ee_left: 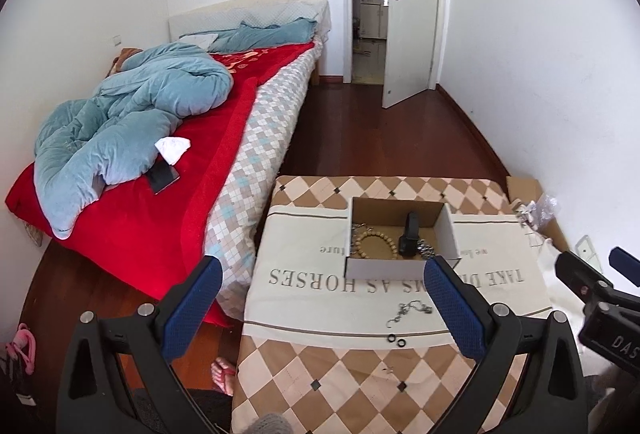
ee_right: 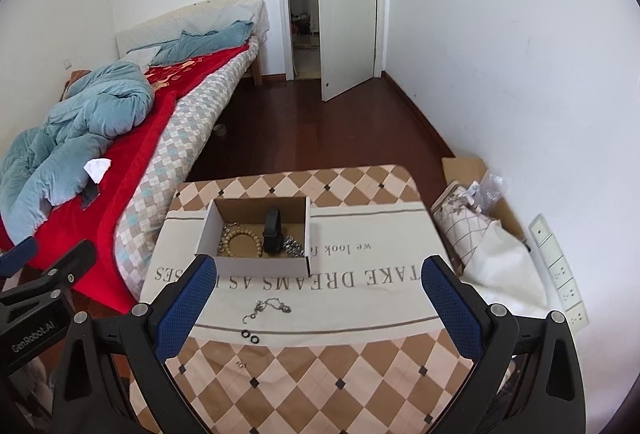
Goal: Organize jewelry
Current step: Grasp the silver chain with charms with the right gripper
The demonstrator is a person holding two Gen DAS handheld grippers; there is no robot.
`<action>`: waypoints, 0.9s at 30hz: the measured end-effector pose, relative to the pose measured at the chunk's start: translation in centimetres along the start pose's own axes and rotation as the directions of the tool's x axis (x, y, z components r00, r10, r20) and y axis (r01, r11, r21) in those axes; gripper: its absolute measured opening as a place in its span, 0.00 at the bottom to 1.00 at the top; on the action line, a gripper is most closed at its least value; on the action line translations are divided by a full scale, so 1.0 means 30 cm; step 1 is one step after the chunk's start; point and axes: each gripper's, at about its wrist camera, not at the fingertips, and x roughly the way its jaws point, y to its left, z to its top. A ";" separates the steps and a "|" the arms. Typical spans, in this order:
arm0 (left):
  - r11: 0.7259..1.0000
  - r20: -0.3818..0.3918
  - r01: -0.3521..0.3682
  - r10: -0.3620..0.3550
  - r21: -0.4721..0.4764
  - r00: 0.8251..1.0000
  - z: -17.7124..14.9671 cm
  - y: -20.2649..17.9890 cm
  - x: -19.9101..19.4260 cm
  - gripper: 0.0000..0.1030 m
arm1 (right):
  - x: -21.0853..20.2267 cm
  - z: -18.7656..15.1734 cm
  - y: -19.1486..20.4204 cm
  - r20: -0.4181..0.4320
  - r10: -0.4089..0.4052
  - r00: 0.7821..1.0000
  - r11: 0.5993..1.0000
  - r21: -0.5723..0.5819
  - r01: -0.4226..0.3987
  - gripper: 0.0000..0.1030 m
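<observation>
A small cardboard box point(ee_left: 386, 268) point(ee_right: 256, 266) stands on the cloth-covered table point(ee_left: 320, 298) point(ee_right: 360, 374). Inside lie a wooden bead bracelet point(ee_left: 374, 243) point(ee_right: 240, 242), a black watch point(ee_left: 410, 238) point(ee_right: 273, 232) and a silver chain bracelet point(ee_left: 425, 249) point(ee_right: 294, 247). On the cloth in front of the box rest a thin silver chain point(ee_left: 410, 310) point(ee_right: 268, 305), two small black rings point(ee_left: 396, 341) point(ee_right: 249, 335) and a tiny stud point(ee_right: 240, 364). My left gripper point(ee_left: 324, 282) and right gripper point(ee_right: 320, 280) both hover open above the near table, holding nothing.
A bed point(ee_left: 192, 138) with a red blanket and blue quilt runs along the left. At the table's right are a cardboard carton point(ee_right: 468, 170), folded cloth point(ee_right: 500, 266) and a power strip point(ee_right: 558, 270). An open door point(ee_left: 412, 10) is beyond dark wooden floor.
</observation>
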 end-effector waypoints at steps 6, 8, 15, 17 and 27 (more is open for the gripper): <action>0.991 -0.087 -0.137 0.137 0.002 0.987 -0.098 0.045 0.168 1.00 | 0.199 -0.110 -0.068 -0.134 0.014 0.991 0.998 0.067 -0.005 0.95; 0.984 -0.144 -0.180 0.179 0.008 0.973 -0.150 0.065 0.252 1.00 | 0.292 -0.159 -0.072 -0.191 0.039 0.981 0.997 0.072 -0.026 0.79; 0.971 -0.285 -0.239 0.237 0.029 0.929 -0.265 0.117 0.458 1.00 | 0.624 -0.303 -0.027 -0.326 0.121 0.938 0.992 0.067 -0.104 0.69; 0.968 -0.303 -0.250 0.249 0.036 0.920 -0.278 0.128 0.494 1.00 | 0.696 -0.325 0.004 -0.334 0.133 0.933 0.991 0.057 -0.121 0.67; 0.968 -0.365 -0.247 0.244 0.038 0.899 -0.294 0.156 0.601 1.00 | 0.811 -0.364 0.128 -0.326 0.073 0.943 0.987 -0.111 -0.115 0.12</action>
